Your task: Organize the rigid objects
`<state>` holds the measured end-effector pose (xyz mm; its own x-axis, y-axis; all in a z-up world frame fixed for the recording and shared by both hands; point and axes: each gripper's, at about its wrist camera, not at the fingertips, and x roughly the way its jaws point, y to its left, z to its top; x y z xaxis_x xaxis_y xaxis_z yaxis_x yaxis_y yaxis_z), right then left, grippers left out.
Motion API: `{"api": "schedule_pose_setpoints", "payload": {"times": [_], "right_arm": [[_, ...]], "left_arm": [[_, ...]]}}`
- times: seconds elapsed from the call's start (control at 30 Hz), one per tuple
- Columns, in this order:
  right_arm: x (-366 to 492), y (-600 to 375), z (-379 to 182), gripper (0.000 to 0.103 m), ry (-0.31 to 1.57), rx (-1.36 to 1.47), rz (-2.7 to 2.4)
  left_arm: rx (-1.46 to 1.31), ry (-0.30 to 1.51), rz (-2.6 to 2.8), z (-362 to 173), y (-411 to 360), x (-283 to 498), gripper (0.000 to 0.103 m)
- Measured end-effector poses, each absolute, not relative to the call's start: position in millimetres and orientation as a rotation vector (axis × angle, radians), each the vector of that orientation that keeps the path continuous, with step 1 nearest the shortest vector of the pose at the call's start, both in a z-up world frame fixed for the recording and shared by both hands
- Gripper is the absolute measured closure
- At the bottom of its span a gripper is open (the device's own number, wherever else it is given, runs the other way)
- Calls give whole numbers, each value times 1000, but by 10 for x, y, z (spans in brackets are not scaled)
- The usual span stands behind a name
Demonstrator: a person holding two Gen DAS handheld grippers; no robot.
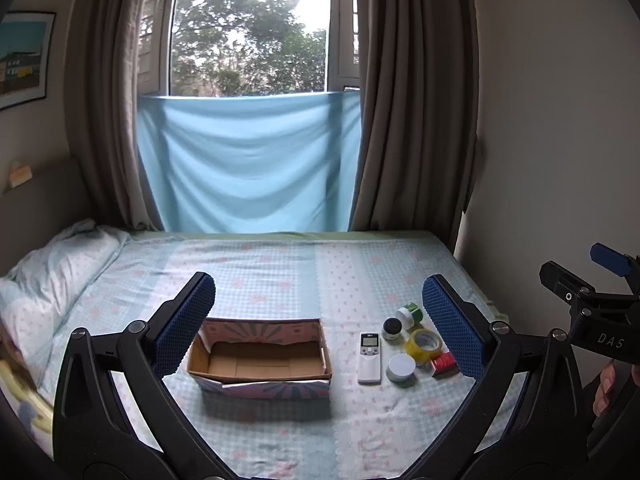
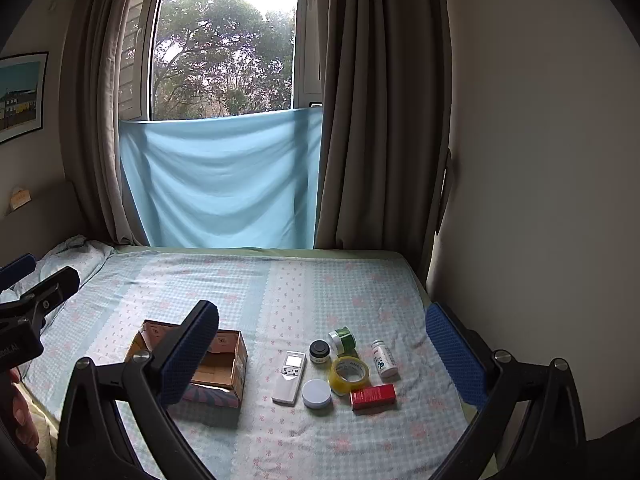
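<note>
In the left wrist view the left gripper (image 1: 318, 312) hangs above the bed (image 1: 280, 264) with its jaws spread wide and nothing between the blue pads (image 1: 454, 326); the cardboard box (image 1: 260, 354) sits open and empty on the sheet, framed between the two fingers; to the right of the box lies the white remote (image 1: 369, 358), lengthwise and apart from the box wall; further right of the box cluster the white round lid (image 1: 401, 367), the yellow tape roll (image 1: 423, 345), the black-capped jar (image 1: 392, 328), the green jar (image 1: 410, 315) and the red carton (image 1: 444, 364), the last partly hidden by the right-hand pad; the right gripper (image 1: 600, 292) shows at the frame edge, far right of the box, its jaws apart.

In the right wrist view the right gripper (image 2: 320, 344) is likewise released, holding nothing; the cardboard box (image 2: 224, 364) lies at the left, partly behind the left-hand finger (image 2: 188, 356); right of the box lie the white remote (image 2: 289, 377), the white round lid (image 2: 316, 393), the yellow tape roll (image 2: 349, 374), the red carton (image 2: 373, 397), the black-capped jar (image 2: 319, 352), the green jar (image 2: 343, 339) and a small white bottle (image 2: 383, 359) lying on its side, farthest from the box; the left gripper (image 2: 36, 284) shows at the left edge, beyond the box.
</note>
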<state>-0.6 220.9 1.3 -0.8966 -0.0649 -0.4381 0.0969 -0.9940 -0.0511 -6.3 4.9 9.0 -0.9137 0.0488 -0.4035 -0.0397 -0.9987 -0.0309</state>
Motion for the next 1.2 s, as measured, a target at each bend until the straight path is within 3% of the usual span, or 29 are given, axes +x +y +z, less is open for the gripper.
{"api": "schedule_pose_setpoints", "payload": {"times": [1.2], "right_arm": [[-73,2129,9,0,128,683,-2961]], "left_arm": [[-684,-56,3016,45,6,-225,0]]}}
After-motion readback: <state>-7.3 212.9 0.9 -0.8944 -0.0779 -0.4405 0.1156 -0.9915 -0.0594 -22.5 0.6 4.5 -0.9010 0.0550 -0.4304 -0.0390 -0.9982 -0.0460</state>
